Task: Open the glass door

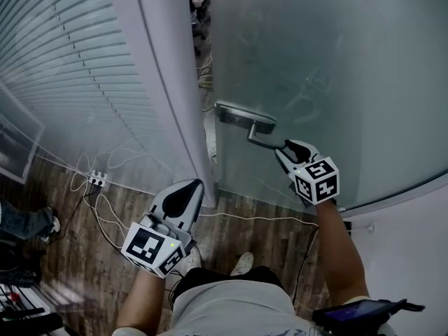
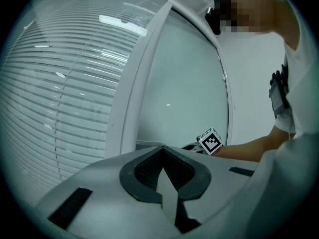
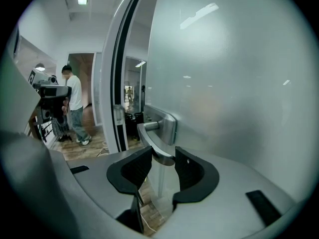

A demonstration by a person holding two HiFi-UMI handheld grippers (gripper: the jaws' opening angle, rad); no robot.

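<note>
The frosted glass door (image 1: 336, 82) stands slightly ajar from the white frame post (image 1: 168, 82), with a dark gap between them. Its metal lever handle (image 1: 255, 128) juts from a plate at the door's edge. My right gripper (image 1: 287, 148) is shut on the free end of the handle (image 3: 149, 138); in the right gripper view the lever lies between both dark pads (image 3: 163, 158). My left gripper (image 1: 189, 186) hangs low by the foot of the frame post, shut, holding nothing. The left gripper view shows its jaws (image 2: 162, 151) pointing level at the door, with the right gripper's marker cube (image 2: 211, 141) beyond.
Slatted blinds (image 1: 63, 61) cover the glass wall left of the post. A power strip (image 1: 96, 180) with trailing white cables lies on the wooden floor. Through the gap a person (image 3: 75, 103) stands beside a camera rig (image 3: 50, 91). A white wall (image 1: 413, 257) stands at the right.
</note>
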